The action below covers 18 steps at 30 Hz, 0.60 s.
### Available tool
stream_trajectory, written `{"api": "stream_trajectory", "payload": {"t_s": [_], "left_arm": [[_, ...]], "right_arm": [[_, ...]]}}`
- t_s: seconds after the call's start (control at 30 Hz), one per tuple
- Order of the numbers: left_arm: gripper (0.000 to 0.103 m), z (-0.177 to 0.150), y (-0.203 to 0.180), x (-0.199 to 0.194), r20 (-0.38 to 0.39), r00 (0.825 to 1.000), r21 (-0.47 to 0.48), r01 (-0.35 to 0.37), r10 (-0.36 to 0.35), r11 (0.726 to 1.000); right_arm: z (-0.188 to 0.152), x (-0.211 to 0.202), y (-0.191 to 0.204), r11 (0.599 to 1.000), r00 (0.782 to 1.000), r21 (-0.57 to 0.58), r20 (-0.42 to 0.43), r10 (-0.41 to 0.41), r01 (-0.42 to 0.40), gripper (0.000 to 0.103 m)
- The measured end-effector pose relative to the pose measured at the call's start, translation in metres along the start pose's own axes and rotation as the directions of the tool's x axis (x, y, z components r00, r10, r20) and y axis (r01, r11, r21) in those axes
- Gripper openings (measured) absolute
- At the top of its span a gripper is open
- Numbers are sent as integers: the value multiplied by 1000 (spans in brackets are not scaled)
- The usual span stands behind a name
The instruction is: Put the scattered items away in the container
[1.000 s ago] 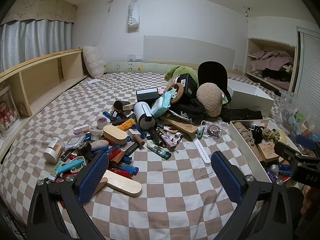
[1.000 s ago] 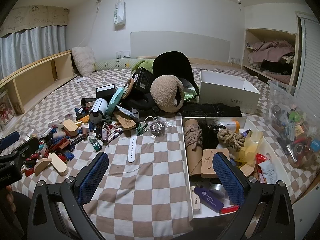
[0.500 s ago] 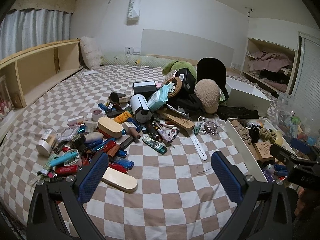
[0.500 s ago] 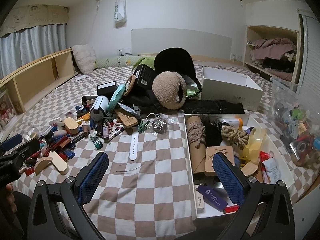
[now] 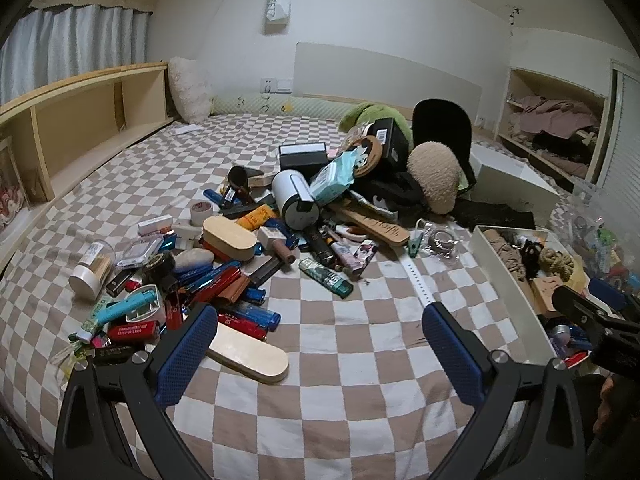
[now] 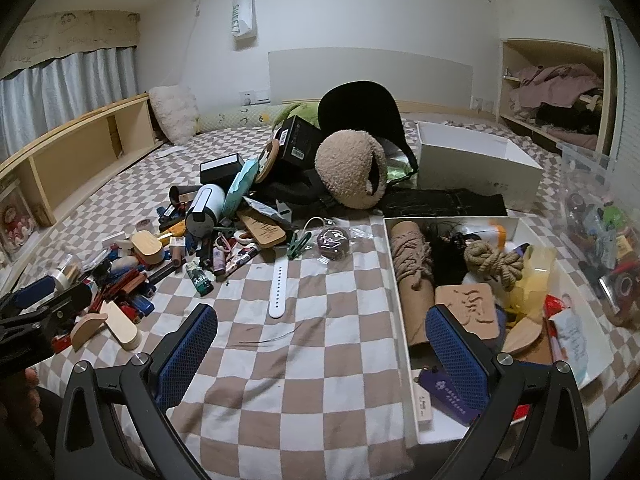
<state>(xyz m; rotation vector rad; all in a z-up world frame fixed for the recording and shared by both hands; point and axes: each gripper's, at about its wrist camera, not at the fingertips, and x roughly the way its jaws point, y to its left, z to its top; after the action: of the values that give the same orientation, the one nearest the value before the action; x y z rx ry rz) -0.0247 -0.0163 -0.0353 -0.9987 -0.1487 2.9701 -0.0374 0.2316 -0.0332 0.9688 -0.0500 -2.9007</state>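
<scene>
A pile of scattered small items lies on the checkered bed: lighters, pens, a white cylinder, wooden pieces and a white watch strap. The white container at the right holds ropes, a wooden plaque and other items. My left gripper is open and empty, above the bed just right of the pile's near edge. My right gripper is open and empty, with its right finger over the container's near left corner.
A plush toy, black boxes and a black cap sit behind the pile. An open white box stands at the back right. A clear bin of items is at the far right. Wooden shelves line the left side.
The left gripper has moved forward and tilted down toward the pile, which now looks nearer. The right gripper has shifted slightly forward. Both stay open and empty.
</scene>
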Motion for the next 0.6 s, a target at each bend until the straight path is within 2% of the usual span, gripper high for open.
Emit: {"api": "stream_trajectory", "payload": {"t_s": [0.2,0.3,0.6], "left_arm": [[103,-1,9,18,-28,999,-29,-23,23,999],[103,2,15,27,-37,999,-46,-35,33,998],[103,18,36,53,-51,996,-92,-76,72,993]], "right_arm": [[-3,20,3,1000,999,11,-26,27,-26,103],[-3,34,12,999,997,-24,-65,41,-42,103],[14,81,35,985,994,-161,-97,49,-64,103]]}}
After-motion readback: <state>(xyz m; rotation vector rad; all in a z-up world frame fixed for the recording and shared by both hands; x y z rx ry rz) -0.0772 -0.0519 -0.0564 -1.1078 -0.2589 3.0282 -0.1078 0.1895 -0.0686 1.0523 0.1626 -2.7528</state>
